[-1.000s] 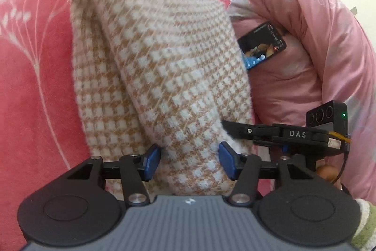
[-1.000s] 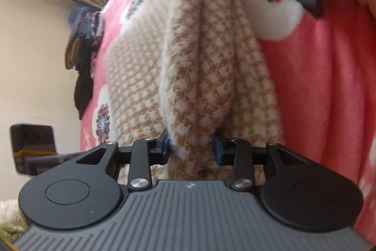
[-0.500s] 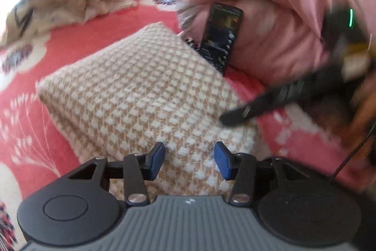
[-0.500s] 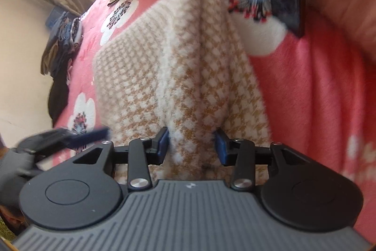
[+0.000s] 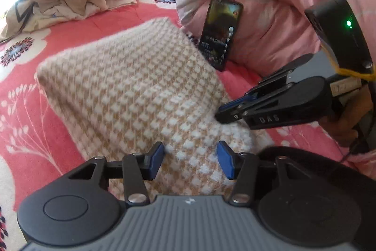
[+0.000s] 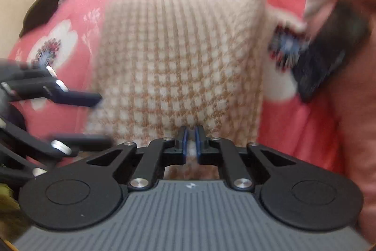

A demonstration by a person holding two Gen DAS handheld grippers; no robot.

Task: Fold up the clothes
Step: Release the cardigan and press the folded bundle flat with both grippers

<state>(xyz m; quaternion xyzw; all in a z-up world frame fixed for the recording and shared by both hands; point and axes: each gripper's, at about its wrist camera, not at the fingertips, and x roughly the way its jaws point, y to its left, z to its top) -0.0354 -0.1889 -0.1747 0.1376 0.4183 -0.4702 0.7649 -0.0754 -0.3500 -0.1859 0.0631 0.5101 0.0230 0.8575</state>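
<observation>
Knitted tan-and-white sweater (image 5: 131, 95) lies folded into a neat block on the red bedspread (image 5: 28, 91), left gripper (image 5: 190, 161) opening around its near edge, right gripper (image 6: 190, 137) closed empty, unfolded clothes pile (image 5: 65, 1) beyond left to do.

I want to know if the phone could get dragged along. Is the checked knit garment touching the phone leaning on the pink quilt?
Cannot tell. In the left wrist view the garment overlaps the phone's lower left edge, so no gap or contact shows; the right wrist view is too blurred.
</observation>
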